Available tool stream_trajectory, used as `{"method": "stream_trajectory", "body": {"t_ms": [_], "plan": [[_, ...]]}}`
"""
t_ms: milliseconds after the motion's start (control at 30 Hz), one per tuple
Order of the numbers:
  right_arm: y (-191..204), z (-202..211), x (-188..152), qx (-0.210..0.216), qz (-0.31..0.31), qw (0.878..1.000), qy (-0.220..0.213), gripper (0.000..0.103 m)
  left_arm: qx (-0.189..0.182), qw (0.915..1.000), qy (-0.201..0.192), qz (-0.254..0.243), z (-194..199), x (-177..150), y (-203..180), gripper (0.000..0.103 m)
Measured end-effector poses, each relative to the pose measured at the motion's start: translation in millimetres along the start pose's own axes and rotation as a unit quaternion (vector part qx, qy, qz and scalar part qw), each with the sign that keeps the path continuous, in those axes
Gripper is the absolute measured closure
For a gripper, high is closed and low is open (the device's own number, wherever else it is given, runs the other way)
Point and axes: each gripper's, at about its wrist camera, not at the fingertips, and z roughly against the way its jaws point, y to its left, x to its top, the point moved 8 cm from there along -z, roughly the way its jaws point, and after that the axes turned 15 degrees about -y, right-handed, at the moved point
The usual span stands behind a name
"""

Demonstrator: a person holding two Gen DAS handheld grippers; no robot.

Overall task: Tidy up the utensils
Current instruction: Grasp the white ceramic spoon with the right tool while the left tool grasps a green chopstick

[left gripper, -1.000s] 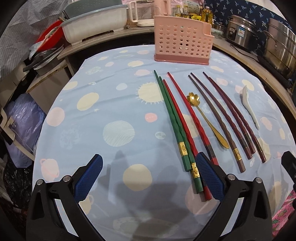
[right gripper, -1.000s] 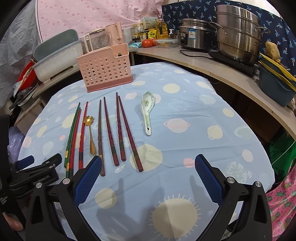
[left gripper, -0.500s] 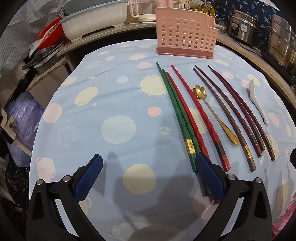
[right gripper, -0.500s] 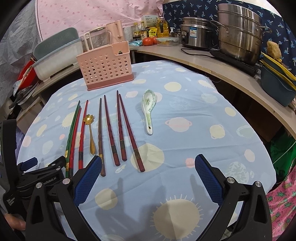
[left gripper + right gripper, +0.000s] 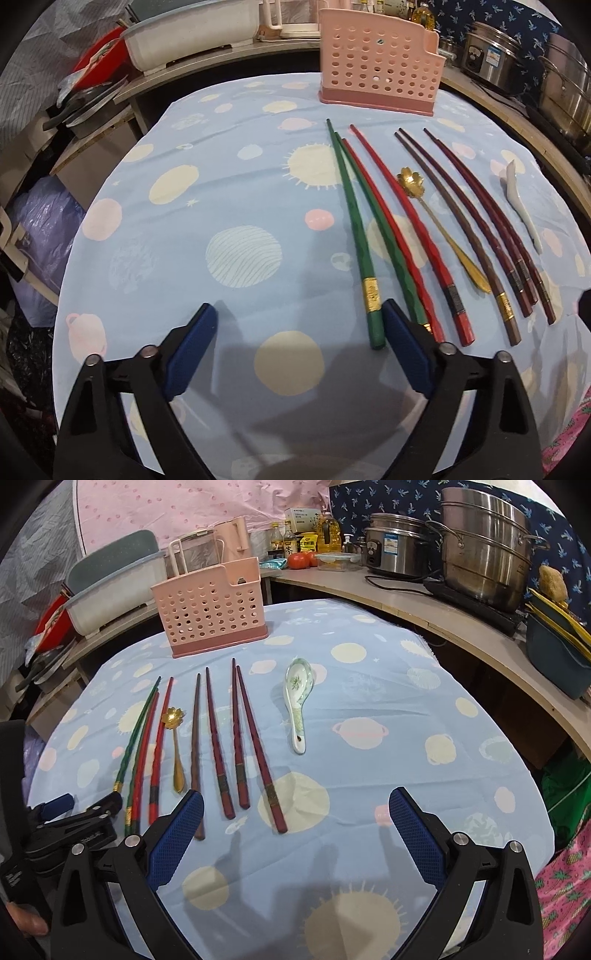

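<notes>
Green chopsticks (image 5: 352,221), red chopsticks (image 5: 402,229), a gold flower spoon (image 5: 439,229), dark brown and maroon chopsticks (image 5: 491,229) and a white ceramic spoon (image 5: 519,201) lie side by side on the blue cloth. A pink perforated utensil holder (image 5: 380,74) stands behind them. My left gripper (image 5: 299,349) is open and empty, its right finger beside the green chopsticks' near ends. My right gripper (image 5: 295,834) is open and empty above the cloth, in front of the maroon chopsticks (image 5: 243,738) and ceramic spoon (image 5: 297,701). The left gripper also shows at the left edge of the right wrist view (image 5: 74,812).
A curved counter (image 5: 424,605) wraps the table's back and right, with steel pots (image 5: 480,546), a rice cooker (image 5: 397,550), bottles and tomatoes. A white dish tub (image 5: 192,37) and pans (image 5: 85,107) sit at the back left.
My left gripper has moved forward and down toward the near ends of the green chopsticks. My right gripper has barely moved.
</notes>
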Motion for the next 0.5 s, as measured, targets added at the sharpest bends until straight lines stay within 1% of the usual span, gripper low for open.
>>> {"method": "stream_trajectory", "body": {"t_ms": [67,133,167,200,233,300,333,367,400,433,500], "plan": [[-2,-9,3,-0.001,0.0,1.0,0.001,0.008,-0.009,1.0,-0.002,0.0,0,2,-3,0.032],[-5,-20,9,0.001,-0.007,1.0,0.002,0.012,-0.016,0.9999,-0.003,0.0,0,4,-5,0.039],[-7,-27,13,0.005,-0.014,1.0,0.005,0.015,-0.021,0.9998,-0.004,0.0,0,6,-5,0.046],[-8,-33,15,0.01,-0.024,1.0,0.009,0.021,-0.025,0.9997,-0.004,0.001,0,7,-6,0.054],[-10,-39,17,0.017,-0.035,0.999,0.014,0.024,-0.029,0.9996,-0.004,0.002,0,8,-6,0.057],[-13,-52,19,0.031,-0.059,0.997,0.026,0.04,-0.038,0.9993,-0.002,0.007,0,9,-6,0.075],[-14,-58,20,0.038,-0.072,0.996,0.034,0.043,-0.043,0.999,0.0,0.01,0,10,-6,0.078],[-15,-64,20,0.044,-0.084,0.995,0.04,0.048,-0.05,0.9986,0.002,0.015,0,10,-6,0.084],[-16,-69,21,0.049,-0.092,0.994,0.043,0.053,-0.054,0.9984,0.004,0.018,-1,10,-6,0.088],[-15,-74,21,0.053,-0.096,0.993,0.048,0.056,-0.053,0.9984,0.004,0.018,-1,10,-6,0.09],[-12,-82,20,0.061,-0.099,0.992,0.056,0.065,-0.054,0.9984,0.003,0.017,-2,10,-7,0.092]]}}
